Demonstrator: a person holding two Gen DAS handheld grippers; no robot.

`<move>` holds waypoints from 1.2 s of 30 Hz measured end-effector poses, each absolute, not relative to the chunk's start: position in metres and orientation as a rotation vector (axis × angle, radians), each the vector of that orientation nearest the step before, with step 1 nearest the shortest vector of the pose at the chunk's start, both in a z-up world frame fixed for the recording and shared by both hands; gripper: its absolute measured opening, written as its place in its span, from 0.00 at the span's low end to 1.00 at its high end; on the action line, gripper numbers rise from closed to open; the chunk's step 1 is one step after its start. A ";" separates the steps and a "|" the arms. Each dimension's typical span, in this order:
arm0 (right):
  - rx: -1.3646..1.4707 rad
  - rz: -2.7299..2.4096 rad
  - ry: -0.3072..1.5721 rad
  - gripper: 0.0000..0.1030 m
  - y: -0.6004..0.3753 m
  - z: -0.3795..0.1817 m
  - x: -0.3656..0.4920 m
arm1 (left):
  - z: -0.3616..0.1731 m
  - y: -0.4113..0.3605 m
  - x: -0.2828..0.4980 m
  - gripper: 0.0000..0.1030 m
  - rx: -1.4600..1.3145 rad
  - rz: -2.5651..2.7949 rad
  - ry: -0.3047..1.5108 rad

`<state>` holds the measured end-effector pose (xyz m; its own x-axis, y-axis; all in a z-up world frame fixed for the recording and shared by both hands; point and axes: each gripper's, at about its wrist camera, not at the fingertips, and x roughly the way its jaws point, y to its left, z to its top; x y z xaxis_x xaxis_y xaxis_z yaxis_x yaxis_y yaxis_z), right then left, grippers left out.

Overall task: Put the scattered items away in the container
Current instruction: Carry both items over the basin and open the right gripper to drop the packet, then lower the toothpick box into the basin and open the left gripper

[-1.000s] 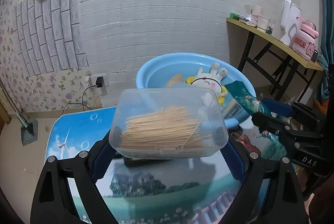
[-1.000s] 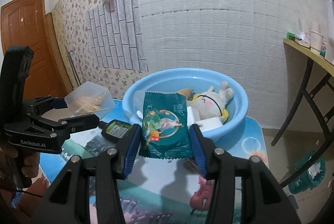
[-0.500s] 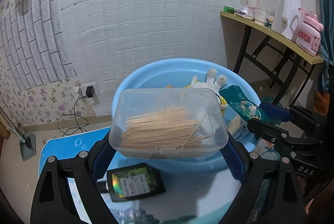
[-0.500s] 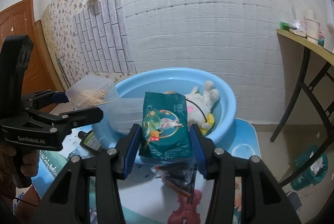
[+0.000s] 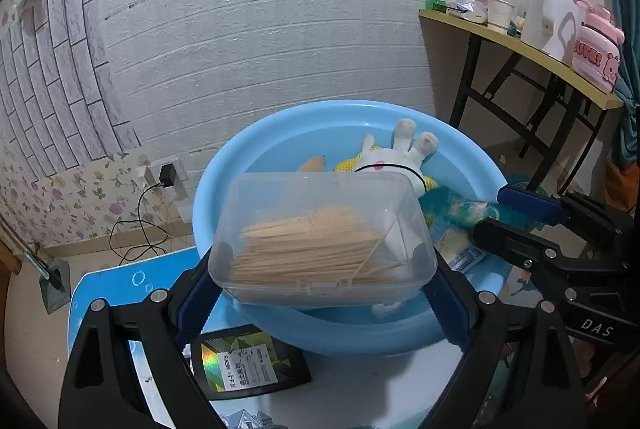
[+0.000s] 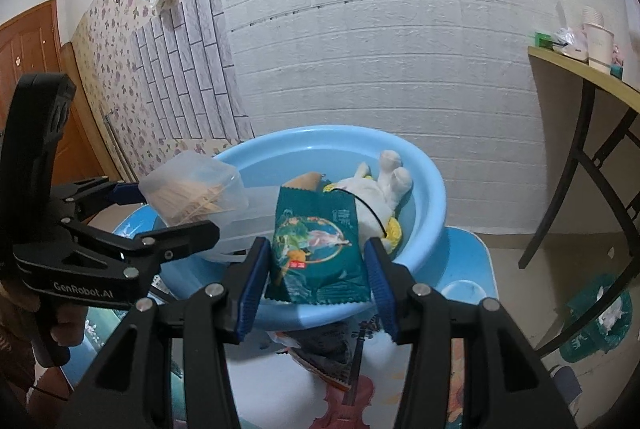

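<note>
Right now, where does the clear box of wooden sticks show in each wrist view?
Left wrist: clear box of wooden sticks centre frame, between the left gripper's pads.
Right wrist: same box at left, at the basin's near-left rim.
Shared landmark: blue basin holding a white plush toy.

A clear, smooth plastic box [image 5: 322,241] of pale wooden sticks [image 5: 312,249] is seen over a glossy blue plastic basin [image 5: 248,165]. A shiny foil-like green packet [image 6: 318,249] and a soft cloth plush rabbit [image 6: 376,189] are shown.
</note>
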<state>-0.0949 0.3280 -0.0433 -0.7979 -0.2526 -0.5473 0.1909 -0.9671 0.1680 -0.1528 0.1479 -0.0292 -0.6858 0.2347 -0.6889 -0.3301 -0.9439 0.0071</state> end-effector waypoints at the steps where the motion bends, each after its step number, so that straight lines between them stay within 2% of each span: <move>1: 0.868 -2.772 -0.151 0.48 0.327 -0.043 -0.094 | -0.029 0.147 -0.152 0.89 -1.047 2.624 0.182; 11: 0.872 -2.775 -0.121 0.51 0.321 -0.036 -0.077 | -0.018 0.155 -0.135 0.89 -1.014 2.611 0.185; 25: 0.933 -2.791 -0.179 0.53 0.330 -0.032 -0.048 | -0.010 0.145 -0.104 0.89 -1.012 2.611 0.135; 36: 0.974 -2.809 -0.205 0.53 0.325 -0.030 -0.024 | -0.026 0.142 -0.099 0.89 -1.016 2.601 0.158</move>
<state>-0.0245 0.3254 -0.0298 -0.7748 -0.1957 -0.6012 0.1065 -0.9777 0.1809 -0.0987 0.1423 -0.0261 -0.6848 0.2746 -0.6750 -0.3541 -0.9350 -0.0211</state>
